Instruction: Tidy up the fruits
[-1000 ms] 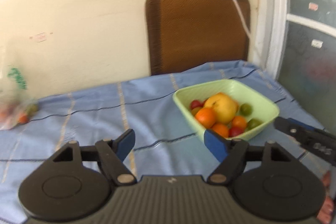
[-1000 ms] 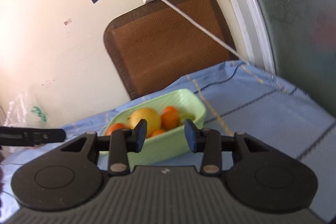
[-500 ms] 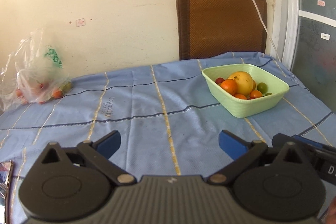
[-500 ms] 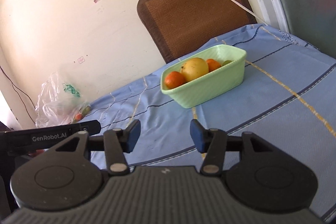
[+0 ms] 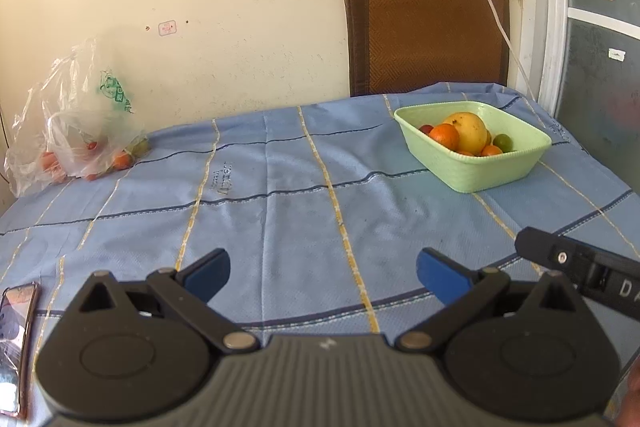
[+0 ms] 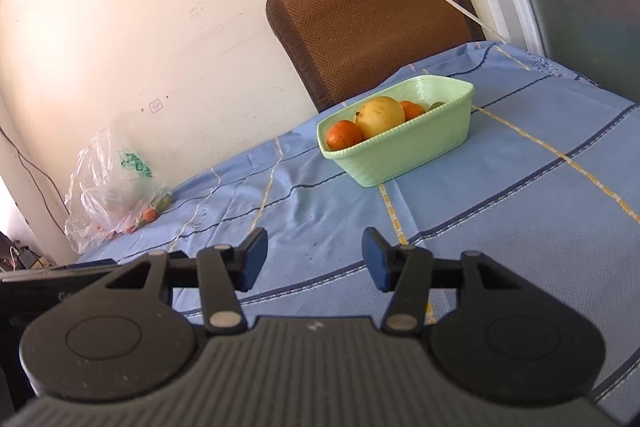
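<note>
Blue striped tablecloth (image 5: 280, 195), cream wall (image 5: 200, 7) behind

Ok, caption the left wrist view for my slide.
Open left tongs hover over blue tablecloth, facing green fruit basket.

the letters "d a" show in pale print on the side of the right gripper (image 5: 592, 269). green print on the plastic bag (image 5: 76, 131) is too blurred to read.

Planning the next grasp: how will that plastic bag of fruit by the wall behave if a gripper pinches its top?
The plastic bag looks thin and crumpled, so probably floppy; it should stretch rather than lift stiffly. The small fruits inside sit loose, likely to roll and shift weight. The glossy film may slip between the pads.
</note>
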Tool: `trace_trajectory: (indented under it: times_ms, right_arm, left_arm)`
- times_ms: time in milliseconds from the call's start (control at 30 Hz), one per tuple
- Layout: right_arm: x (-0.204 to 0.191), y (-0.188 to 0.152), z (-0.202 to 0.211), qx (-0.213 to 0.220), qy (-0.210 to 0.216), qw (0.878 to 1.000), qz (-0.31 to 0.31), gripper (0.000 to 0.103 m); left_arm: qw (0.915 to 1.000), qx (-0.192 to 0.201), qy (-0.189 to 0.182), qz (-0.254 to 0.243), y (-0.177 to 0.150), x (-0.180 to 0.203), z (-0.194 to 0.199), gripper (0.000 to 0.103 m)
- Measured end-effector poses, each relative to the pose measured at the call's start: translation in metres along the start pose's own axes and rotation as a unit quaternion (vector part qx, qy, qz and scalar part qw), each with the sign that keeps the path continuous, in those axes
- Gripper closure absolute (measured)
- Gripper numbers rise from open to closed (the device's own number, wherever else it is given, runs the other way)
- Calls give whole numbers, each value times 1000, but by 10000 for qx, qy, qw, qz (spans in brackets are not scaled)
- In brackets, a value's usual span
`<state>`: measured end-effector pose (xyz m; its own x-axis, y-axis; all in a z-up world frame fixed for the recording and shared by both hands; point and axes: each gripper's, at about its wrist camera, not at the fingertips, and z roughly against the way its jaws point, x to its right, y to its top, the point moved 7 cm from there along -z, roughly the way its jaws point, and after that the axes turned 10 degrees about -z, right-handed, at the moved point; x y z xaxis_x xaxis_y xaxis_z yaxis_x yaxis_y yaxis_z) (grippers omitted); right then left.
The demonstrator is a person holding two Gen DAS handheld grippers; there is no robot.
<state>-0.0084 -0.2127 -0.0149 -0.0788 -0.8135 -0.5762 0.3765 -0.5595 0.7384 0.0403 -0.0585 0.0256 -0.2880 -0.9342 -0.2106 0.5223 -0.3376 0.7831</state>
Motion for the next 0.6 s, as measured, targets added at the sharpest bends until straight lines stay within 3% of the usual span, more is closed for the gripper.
trace_trajectory:
  times_ms: [600]
  right_arm:
    - [21,-2,-5,-118,-140,9989,-436,47]
  left_arm:
    - [9987,-461,218,-65,-11,5,-18,0]
